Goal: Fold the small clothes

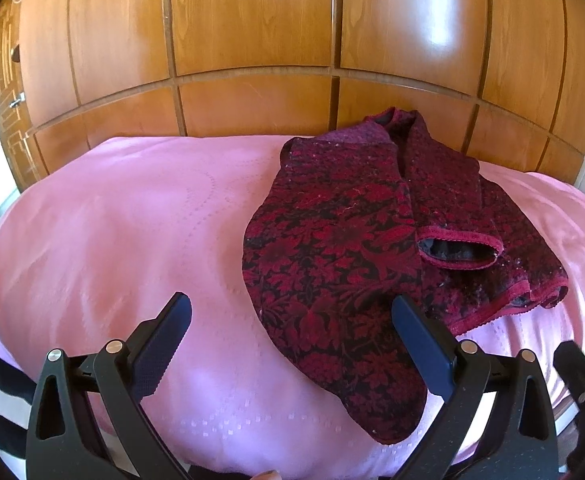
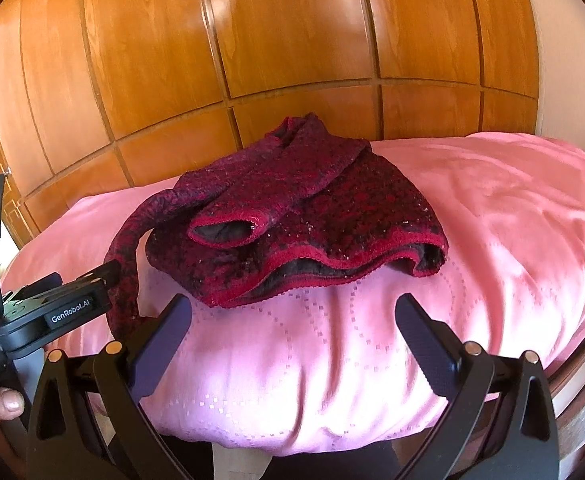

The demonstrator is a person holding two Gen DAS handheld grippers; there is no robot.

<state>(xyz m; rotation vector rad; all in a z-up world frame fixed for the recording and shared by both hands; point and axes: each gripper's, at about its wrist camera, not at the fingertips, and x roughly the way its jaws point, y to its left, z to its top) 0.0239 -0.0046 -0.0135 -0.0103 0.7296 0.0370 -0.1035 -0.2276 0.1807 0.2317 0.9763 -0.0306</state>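
A small dark red and black floral sweater (image 1: 352, 232) lies partly folded on a pink bedspread (image 1: 132, 240), one sleeve (image 1: 452, 216) laid across its body. Another part trails toward the near edge. My left gripper (image 1: 292, 320) is open, its right finger over that near part, holding nothing. In the right wrist view the sweater (image 2: 312, 216) sits ahead, hem (image 2: 332, 268) facing me. My right gripper (image 2: 292, 320) is open and empty, just short of the hem. The left gripper (image 2: 72, 304) shows at the left, beside the hanging strip of sweater (image 2: 126, 272).
A glossy wooden wardrobe wall (image 1: 292, 40) stands right behind the bed. The bedspread (image 2: 512, 220) stretches out to the right of the sweater. A wooden bed edge (image 2: 580, 384) shows at the lower right. A thumb (image 2: 6, 402) grips the left tool's handle.
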